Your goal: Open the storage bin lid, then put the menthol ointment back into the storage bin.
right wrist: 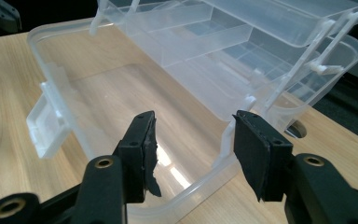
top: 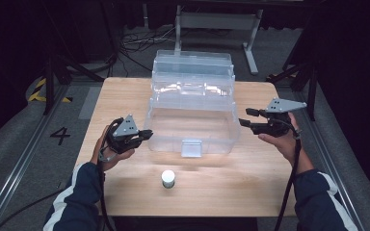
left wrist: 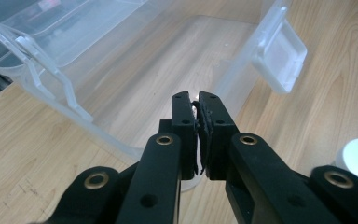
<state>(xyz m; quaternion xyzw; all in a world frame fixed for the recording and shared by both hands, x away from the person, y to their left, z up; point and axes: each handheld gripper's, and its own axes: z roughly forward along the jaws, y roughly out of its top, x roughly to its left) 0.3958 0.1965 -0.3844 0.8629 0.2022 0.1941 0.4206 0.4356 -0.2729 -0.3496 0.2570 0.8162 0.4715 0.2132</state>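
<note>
Clear box (top: 192, 120) sits open between both grippers; small jar (top: 168, 178) lies at four o'clock of the clenched left gripper (top: 144, 134), nearer than the released right gripper (top: 244, 118).

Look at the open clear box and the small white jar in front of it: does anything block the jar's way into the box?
The box's near wall and its front latch stand between the white jar and the clear box floor, so the jar must go over the rim. The bare table holds nothing else between them.
</note>
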